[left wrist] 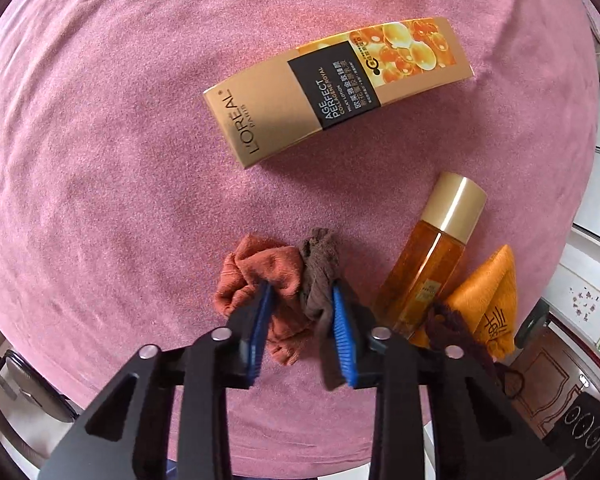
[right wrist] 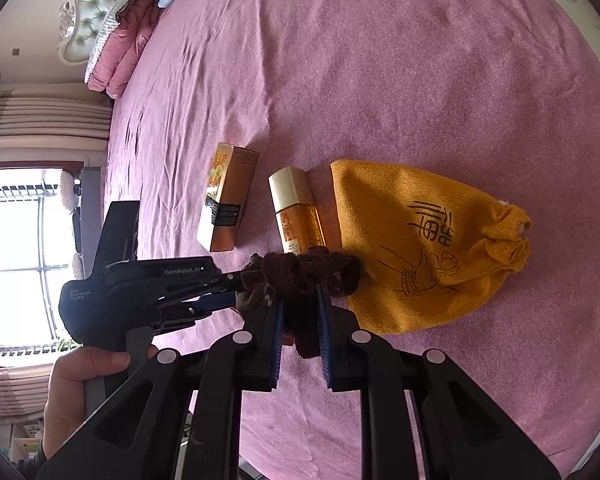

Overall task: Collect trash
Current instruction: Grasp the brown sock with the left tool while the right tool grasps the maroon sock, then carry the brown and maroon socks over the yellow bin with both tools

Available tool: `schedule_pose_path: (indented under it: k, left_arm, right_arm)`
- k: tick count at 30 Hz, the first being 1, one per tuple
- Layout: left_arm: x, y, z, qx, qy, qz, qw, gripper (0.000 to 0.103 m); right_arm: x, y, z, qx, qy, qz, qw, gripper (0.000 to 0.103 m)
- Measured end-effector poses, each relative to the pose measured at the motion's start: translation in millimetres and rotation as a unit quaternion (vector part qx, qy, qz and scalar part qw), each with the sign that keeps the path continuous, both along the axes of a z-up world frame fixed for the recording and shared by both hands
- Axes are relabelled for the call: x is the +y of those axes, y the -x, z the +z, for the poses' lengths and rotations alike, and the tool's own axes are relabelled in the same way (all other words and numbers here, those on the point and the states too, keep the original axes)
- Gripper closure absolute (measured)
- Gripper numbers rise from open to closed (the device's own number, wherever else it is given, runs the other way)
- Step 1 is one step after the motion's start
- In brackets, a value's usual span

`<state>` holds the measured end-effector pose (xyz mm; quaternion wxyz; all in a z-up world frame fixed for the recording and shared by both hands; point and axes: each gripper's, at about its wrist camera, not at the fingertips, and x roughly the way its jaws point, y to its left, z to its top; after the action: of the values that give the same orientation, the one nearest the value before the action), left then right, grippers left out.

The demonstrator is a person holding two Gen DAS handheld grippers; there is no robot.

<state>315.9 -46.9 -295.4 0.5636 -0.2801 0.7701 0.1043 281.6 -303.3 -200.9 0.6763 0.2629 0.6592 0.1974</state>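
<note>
The lower half of both wrist views is filled by black gripper arms, which hide the bedspread beneath them. In the left wrist view the left gripper has its blue ribbed pads pressed together on a crumpled bundle of soft knit cloth: a rust-orange sock and a thin brown stocking, bunched on the pink bedspread; the lower part of the bundle is hidden between the pads. In the right wrist view the right gripper is clamped on a dark maroon fuzzy cloth twisted into a rope-like wad, whose far end is covered by the tip of the left gripper coming in from the left, held by a hand cut off at the frame edge. Just beyond lies a glossy gold carton printed L'OREAL, flat on its side. Near it lies a clear amber bottle with a smooth gold cap, its base hidden behind the maroon cloth. Touching the bottle is an orange drawstring pouch of coarse weave with line drawings, its mouth puckered shut
</note>
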Motion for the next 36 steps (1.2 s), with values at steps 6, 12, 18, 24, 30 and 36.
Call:
schedule_pose_path:
  k: [6,12,18,24,30,36]
  left_arm:
    - [21.4,36.7,13.6,-0.05,0.046,0.019,0.9975,0.091]
    - [21.6,75.0,48.6,-0.107,0.085,0.028,0.9902,0.093]
    - [6.6,97.9,90.1,-0.165,0.117,-0.005,0.9793,0.095]
    - [-24.5,106.5,123.7,-0.199,0.129,-0.052,0.9701,0.096]
    - [-78.2,116.1,136.3,-0.209,0.144,-0.09,0.9631,0.097]
    - [-146.3,125.8,144.9,-0.214,0.165,-0.145,0.9519,0.097]
  right_arm:
    - [-4.2,9.8,10.1,-0.009,-0.003,-0.006,1.0,0.087]
    - [-9.6,28.0,31.9,-0.03,-0.007,-0.009,0.999,0.087]
    - [-23.6,55.2,55.8,-0.05,-0.016,-0.027,0.998,0.087]
    - [-52.9,90.0,74.9,-0.069,-0.021,-0.062,0.996,0.087]
    - [-97.9,129.0,86.2,-0.08,-0.019,-0.099,0.992,0.087]
    - [-158.1,165.9,89.3,-0.083,-0.024,-0.152,0.985,0.087]
